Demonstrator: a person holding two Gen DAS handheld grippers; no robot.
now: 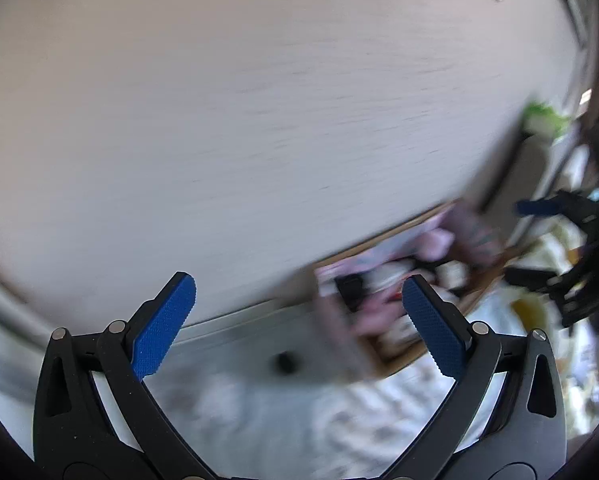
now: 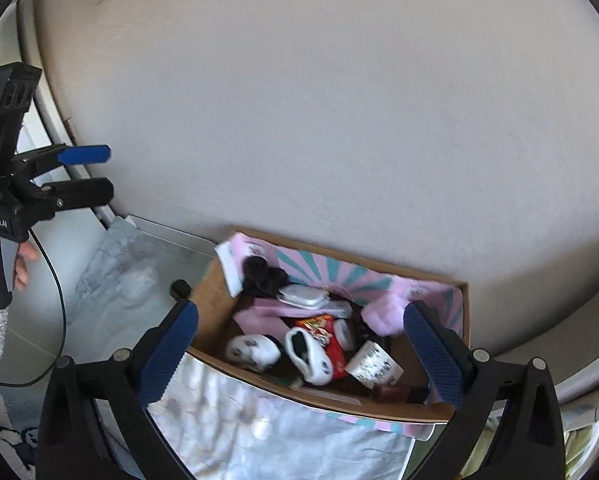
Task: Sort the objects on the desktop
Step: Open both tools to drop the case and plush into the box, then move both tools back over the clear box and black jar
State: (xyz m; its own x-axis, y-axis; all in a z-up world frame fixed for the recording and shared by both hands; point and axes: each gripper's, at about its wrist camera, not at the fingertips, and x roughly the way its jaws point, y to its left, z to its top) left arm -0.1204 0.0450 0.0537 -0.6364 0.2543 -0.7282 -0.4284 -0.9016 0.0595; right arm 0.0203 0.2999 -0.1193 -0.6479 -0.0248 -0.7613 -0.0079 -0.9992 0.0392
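Right gripper (image 2: 299, 344): spread wide and empty, blue pads (image 2: 167, 356) at 7 and 5 o'clock of the right wrist view, poised over the near edge of a cardboard box (image 2: 215, 292). Left gripper (image 1: 295, 320): likewise released, holding nothing, hanging off at 9 o'clock in the right wrist view, well apart from the box.

Just past the pads, at 6 o'clock: the box, packed with the things to be sorted. Nearest, a white pouch with dark print (image 2: 253, 352), a white shoe-like piece (image 2: 309, 356), a red packet (image 2: 325, 340) and a white printed carton (image 2: 373, 364), all touching or overlapping. Deeper in, a white case (image 2: 303, 296), a black bundle (image 2: 263, 276) and a pink fluffy thing (image 2: 383, 316) against a pink and teal liner (image 2: 339, 272). Left of the box at 8 o'clock, a small black knob (image 2: 181, 288) on crinkled plastic (image 2: 131, 272). Beyond, a bare pale wall (image 2: 319, 100).

Likely trouble: closing on two items at once, given the crowding; snagging the soft pink thing or the liner and dragging neighbours along; clipping the near cardboard rim on the way down and shoving the box across the flowered cloth (image 2: 259, 420) beneath. Left wrist view heavily smeared, so any reach from that side risks landing off target. Thin black cable (image 2: 61, 312) below the left gripper could catch on the box corner.
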